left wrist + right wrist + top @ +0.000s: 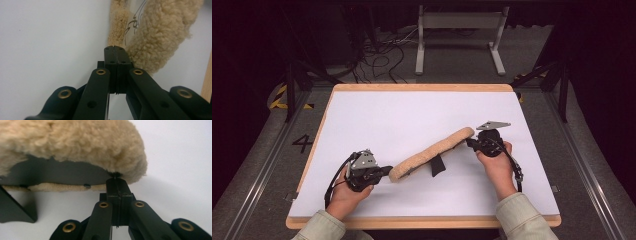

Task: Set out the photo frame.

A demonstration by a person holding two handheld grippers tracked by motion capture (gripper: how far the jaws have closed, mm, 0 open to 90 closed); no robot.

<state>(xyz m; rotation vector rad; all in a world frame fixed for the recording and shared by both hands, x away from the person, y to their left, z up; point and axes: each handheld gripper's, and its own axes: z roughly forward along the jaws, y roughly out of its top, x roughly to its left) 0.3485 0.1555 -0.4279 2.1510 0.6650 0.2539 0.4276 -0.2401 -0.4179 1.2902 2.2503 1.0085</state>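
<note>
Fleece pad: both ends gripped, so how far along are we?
Done: the left gripper and the right gripper are each shut on an end of the fleece pad, and its right end is raised off the white table. In hand: holding it stretched between them. Left: wherever it goes; a black strap hangs under it.

A large dark "4" is marked on the grey floor, just to the left of the table. Farther back on that side, yellow and black hazard stripes are taped to the floor. In the left gripper view, thin black scribble-like marks sit on a pale surface between the fleece edges; they cannot be read.
</note>
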